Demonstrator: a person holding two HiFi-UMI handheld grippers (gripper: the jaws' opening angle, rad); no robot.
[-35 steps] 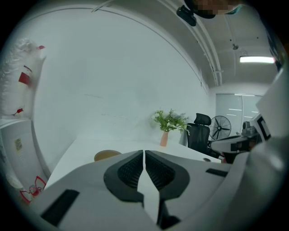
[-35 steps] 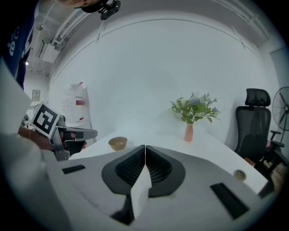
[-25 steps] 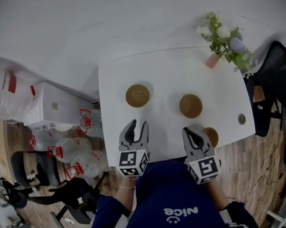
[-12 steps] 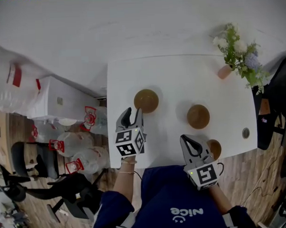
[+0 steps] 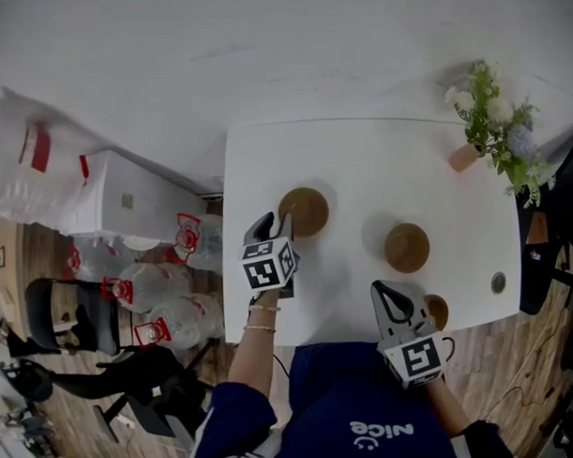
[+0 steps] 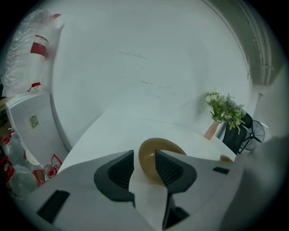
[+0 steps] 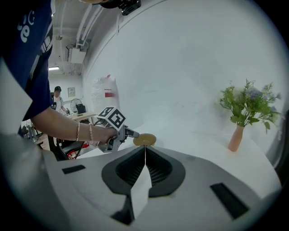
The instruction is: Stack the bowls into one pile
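Three round brown bowls sit upright on the white table (image 5: pixel 359 155). The left bowl (image 5: pixel 305 210) lies near the table's left edge. The middle bowl (image 5: pixel 406 247) is at its 4 o'clock, and the small bowl (image 5: pixel 439 311) sits by the near edge. Bare tabletop runs toward 12 o'clock, up to the flower vase (image 5: pixel 466 157) at the far right. The left gripper (image 5: pixel 273 224) has its jaws apart, with the left bowl's near rim just beyond its tips at 1 o'clock. The right gripper (image 5: pixel 382 291) is closed on nothing, with the small bowl at its 3 o'clock.
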